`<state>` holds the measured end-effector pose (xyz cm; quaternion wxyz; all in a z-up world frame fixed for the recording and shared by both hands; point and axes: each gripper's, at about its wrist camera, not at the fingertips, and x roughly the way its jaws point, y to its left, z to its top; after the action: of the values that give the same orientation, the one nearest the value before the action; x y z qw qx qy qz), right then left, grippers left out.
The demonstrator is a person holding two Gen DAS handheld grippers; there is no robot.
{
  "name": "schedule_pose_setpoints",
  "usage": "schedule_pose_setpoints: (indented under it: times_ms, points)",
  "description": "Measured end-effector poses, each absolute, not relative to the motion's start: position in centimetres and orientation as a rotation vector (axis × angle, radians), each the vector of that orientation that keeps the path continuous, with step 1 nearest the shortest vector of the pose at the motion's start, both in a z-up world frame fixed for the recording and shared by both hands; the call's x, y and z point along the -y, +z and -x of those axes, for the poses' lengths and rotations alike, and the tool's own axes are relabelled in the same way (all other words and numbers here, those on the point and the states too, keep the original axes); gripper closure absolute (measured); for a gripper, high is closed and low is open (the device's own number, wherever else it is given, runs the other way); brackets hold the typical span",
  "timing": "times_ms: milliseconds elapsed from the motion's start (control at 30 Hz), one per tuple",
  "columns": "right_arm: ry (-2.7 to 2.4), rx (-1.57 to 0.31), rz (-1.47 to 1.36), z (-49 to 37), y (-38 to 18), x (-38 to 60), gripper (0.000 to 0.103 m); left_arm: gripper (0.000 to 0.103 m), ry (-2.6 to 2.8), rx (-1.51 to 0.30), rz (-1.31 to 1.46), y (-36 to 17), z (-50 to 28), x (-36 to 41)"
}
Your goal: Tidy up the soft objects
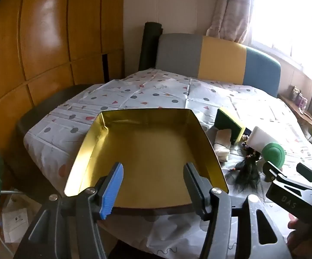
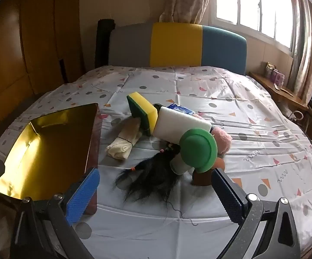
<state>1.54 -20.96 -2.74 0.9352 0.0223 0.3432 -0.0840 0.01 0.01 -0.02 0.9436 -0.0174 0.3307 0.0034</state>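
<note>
A heap of soft things (image 2: 168, 133), including a sponge (image 2: 143, 110) and a black wig (image 2: 153, 177), lies mid-bed on the patterned sheet (image 2: 253, 116), beside a gold tin (image 1: 147, 151). Left gripper (image 1: 153, 185) and right gripper (image 2: 156, 192) both gape, holding nothing. Behind: a tricolour headboard (image 2: 177, 43), wooden wardrobe (image 1: 37, 43) and bright window (image 2: 259, 6).

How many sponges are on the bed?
2: a yellow-green sponge leaning in the pile, and a white sponge right of it, touching. Others may be hidden beneath.
</note>
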Motion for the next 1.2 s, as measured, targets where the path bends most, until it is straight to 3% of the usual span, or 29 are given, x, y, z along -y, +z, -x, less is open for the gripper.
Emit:
schedule_pose_setpoints:
  times_ms: [1200]
  points:
    - [-0.166, -0.67, -0.031, -1.1, -1.9, 20.2, 0.0, 0.044, 0.028, -0.691, 0.031, -0.4, 0.3, -0.6]
